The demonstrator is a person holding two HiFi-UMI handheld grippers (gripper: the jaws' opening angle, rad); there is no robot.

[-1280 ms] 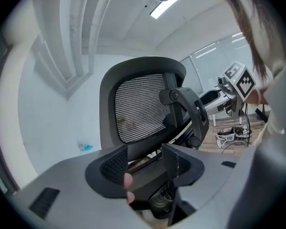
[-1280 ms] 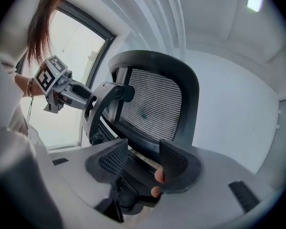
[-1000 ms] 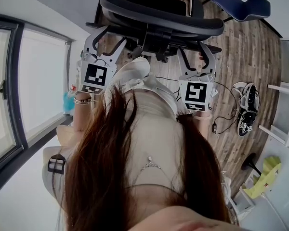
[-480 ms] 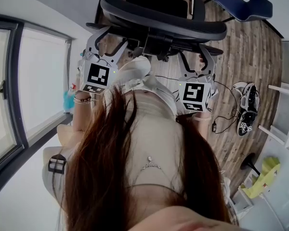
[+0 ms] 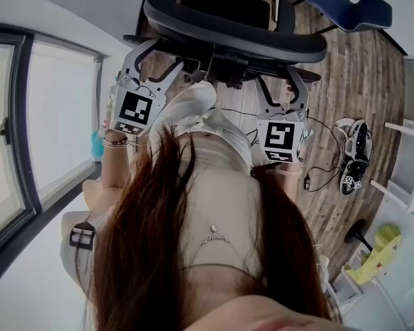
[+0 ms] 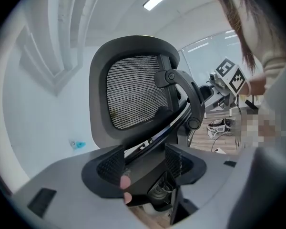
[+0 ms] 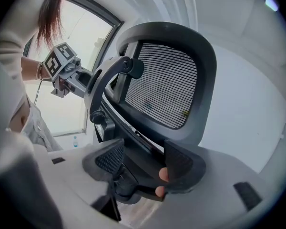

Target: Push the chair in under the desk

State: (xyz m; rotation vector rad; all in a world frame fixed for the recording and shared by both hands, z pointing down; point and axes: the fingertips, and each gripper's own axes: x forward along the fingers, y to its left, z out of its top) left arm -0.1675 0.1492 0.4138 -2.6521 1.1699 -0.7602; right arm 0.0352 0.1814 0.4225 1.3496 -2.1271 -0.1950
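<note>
Wooden floor [image 5: 359, 81] runs under the chair [image 5: 228, 29] — just behind its backrest the left claw [image 5: 155, 55] and right claw [image 5: 279, 81] are opening wide, its frame unpressed between their jaws — so we judge pushing toward the unseen counter needs firm contact first.

Long, straight reddish-brown hair [image 5: 145, 254] is seen falling over a fitted beige top [image 5: 221, 192]. A thin silvery chain with a small pendant [image 5: 214, 236] is worn on the chest. Several slim bracelets [image 5: 114, 143] are stacked at the wrist of the left hand [image 7: 61, 84]. Pale trousers [image 5: 190, 101] are worn below the top.
</note>
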